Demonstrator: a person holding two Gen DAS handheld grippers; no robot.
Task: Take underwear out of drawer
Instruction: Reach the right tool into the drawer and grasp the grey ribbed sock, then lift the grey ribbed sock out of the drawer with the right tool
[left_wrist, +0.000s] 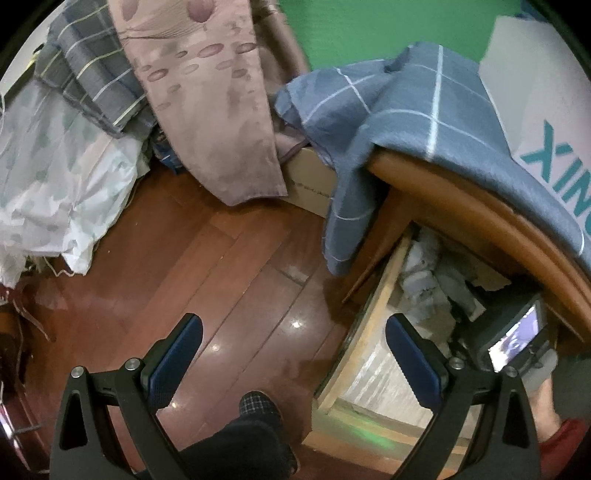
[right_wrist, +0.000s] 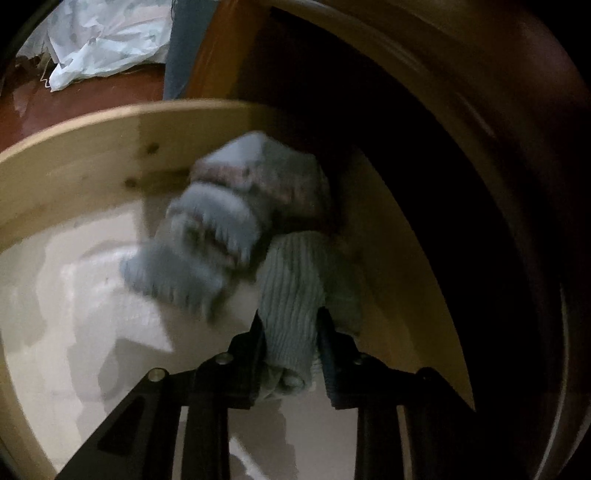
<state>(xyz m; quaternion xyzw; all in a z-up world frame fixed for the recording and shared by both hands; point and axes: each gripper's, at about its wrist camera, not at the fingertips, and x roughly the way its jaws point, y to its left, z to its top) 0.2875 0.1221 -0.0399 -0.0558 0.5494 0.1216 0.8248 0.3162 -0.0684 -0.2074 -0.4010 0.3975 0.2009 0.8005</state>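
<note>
The main risk, as I judge it, is a partial grip: the right gripper (right_wrist: 290, 354) pinches only one ribbed end of the grey underwear (right_wrist: 291, 295), while the rest of the bundle (right_wrist: 221, 221) hangs loose ahead of the jaws. That loose part looks blurred, so it may be swinging. If the lift is quick, the fabric could slide out of the pads, or the trailing part could snag on the side wall of the drawer (right_wrist: 92, 155) or on the dark cabinet frame (right_wrist: 480, 110) above it. A second garment might also be dragged along; I cannot tell whether the bundle is one piece or several.

The jaws of the right gripper are pressed onto the ribbed cloth, which fills the gap between them and bulges out toward the camera. The underwear is inside the drawer, near its back corner, above the pale bottom panel.

The left gripper (left_wrist: 295, 354) hangs with jaws spread wide and nothing between them, over the wooden floor (left_wrist: 207, 258) just beside the open drawer's front corner (left_wrist: 332, 387). A blue checked cloth (left_wrist: 406, 122) drapes over the cabinet top edge above.
</note>
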